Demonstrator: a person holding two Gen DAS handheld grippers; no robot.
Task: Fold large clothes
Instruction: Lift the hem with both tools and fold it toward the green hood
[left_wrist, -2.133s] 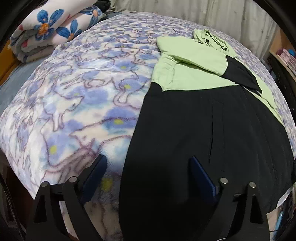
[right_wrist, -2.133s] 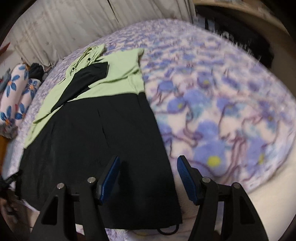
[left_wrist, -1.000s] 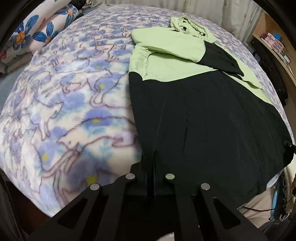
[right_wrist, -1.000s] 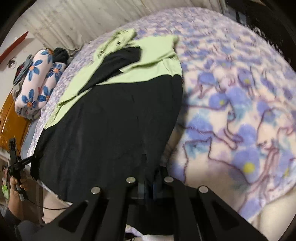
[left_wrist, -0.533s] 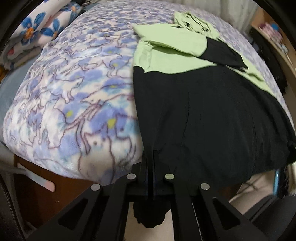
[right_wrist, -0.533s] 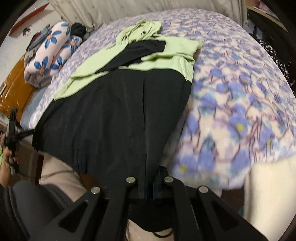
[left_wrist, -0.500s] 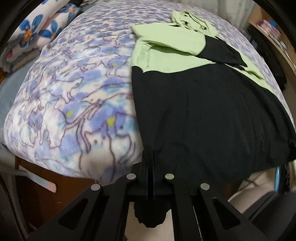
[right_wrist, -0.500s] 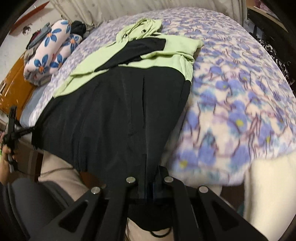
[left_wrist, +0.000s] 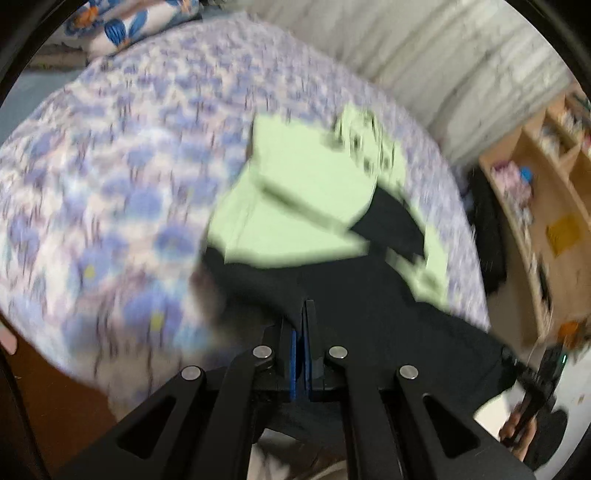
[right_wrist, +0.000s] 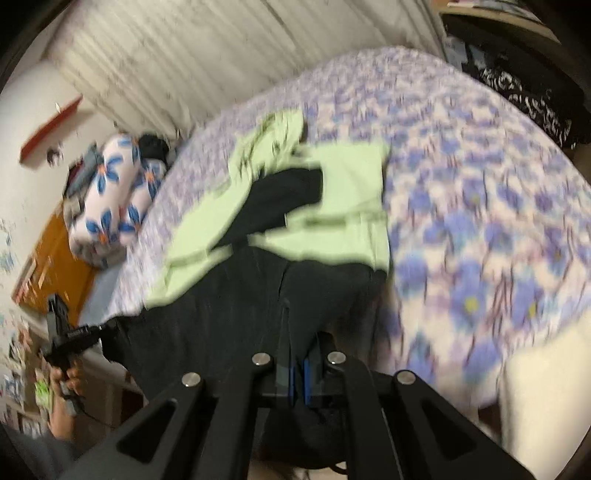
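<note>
A large black and light-green garment (left_wrist: 306, 192) (right_wrist: 258, 280) lies on the bed, green top and hood at the far end, black lower half near me. My left gripper (left_wrist: 303, 314) is shut on the black hem at its left corner. My right gripper (right_wrist: 297, 354) is shut on the black hem at its right corner. The hem hangs lifted off the bed between the two. Both views are blurred. Each gripper shows in the other's view, the right gripper (left_wrist: 535, 384) at the lower right and the left gripper (right_wrist: 70, 339) at the lower left, held by a hand.
The bed carries a fleece blanket with blue flowers (left_wrist: 110, 184) (right_wrist: 480, 206). A rolled floral quilt (right_wrist: 110, 199) (left_wrist: 122, 22) lies at the bed's far left. A wooden shelf unit (left_wrist: 546, 206) stands to the right, a pale curtain (right_wrist: 207, 55) behind.
Both grippers have risen with the black hem shut in them, lifting it off the bed's near edge. The views have tilted up toward the curtain and blurred.
</note>
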